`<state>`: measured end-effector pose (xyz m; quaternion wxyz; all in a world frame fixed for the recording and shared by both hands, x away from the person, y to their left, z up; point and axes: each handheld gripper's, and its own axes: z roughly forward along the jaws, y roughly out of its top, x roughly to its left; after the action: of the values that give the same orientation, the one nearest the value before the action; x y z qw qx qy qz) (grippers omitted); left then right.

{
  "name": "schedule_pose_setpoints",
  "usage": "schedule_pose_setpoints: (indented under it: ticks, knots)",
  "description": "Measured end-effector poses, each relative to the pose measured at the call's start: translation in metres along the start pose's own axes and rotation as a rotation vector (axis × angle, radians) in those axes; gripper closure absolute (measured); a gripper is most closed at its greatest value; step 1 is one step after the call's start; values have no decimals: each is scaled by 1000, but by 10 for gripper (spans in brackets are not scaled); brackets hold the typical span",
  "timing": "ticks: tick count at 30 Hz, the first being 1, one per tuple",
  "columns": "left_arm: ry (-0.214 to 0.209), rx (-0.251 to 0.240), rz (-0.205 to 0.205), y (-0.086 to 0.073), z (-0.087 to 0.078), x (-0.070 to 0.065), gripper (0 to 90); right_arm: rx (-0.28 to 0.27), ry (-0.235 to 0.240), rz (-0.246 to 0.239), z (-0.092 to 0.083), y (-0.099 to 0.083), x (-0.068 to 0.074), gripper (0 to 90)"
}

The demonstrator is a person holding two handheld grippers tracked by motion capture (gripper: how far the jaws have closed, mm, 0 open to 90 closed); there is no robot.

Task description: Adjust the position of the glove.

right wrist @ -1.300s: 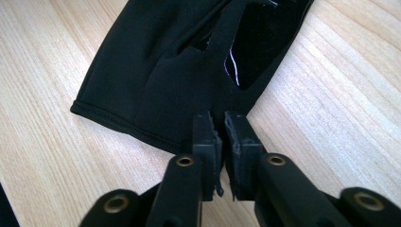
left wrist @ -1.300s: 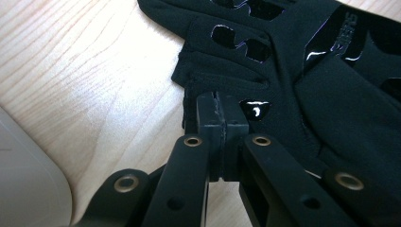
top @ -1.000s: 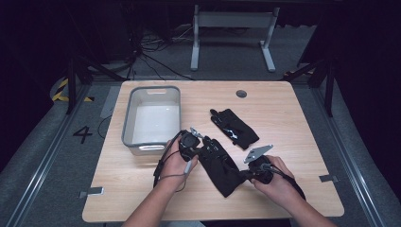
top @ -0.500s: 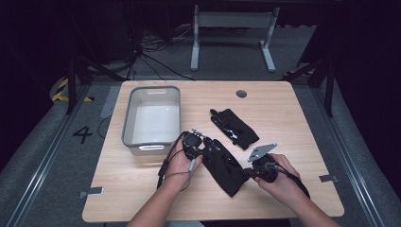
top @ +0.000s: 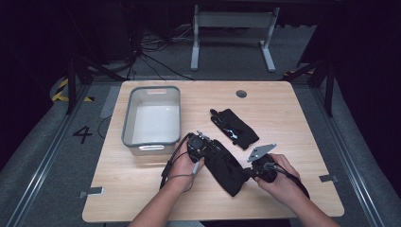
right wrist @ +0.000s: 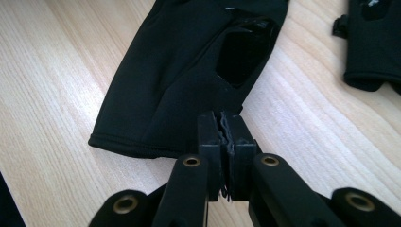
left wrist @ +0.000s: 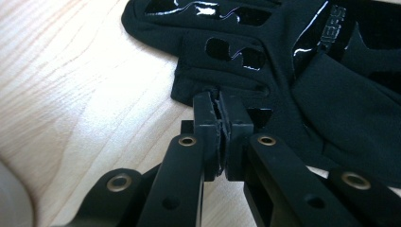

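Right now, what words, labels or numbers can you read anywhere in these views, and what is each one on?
"4": a dark painted number on the grey floor left of the wooden table.
Glossy lettering along the near black fabric glove in the left gripper view: partly cut off and sideways, not reliably readable.
Glossy marks on the far black fabric glove: too small to read.

a lab or recording studio rather than a home: a lone wooden bench (top: pixel 293 127) stands on grey carpet (top: pixel 38 156) in a dark, black-walled room, with a floor number "4" (top: pixel 82 134), yellow-black hazard tape (top: pixel 61 90), loose cables (top: pixel 151 59), metal rails (top: pixel 42 161) along the floor and a bare metal stand (top: pixel 231 33) behind
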<state>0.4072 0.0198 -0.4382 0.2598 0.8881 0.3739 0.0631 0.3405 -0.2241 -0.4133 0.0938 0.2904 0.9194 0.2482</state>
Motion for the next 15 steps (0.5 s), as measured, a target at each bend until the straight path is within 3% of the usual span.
schedule_pose_setpoints:
  ticks: [7,9,15]
  knots:
    - [-18,-55,41,-3,-28,-15,874,-27,-26,1,-11,-2,-5,879]
    - [-15,-74,75,-7,-42,-26,873,-40,-42,4,-16,-3,-10,879]
    - [-29,-69,128,-14,-56,-47,872,-61,-69,2,-23,-2,-19,880]
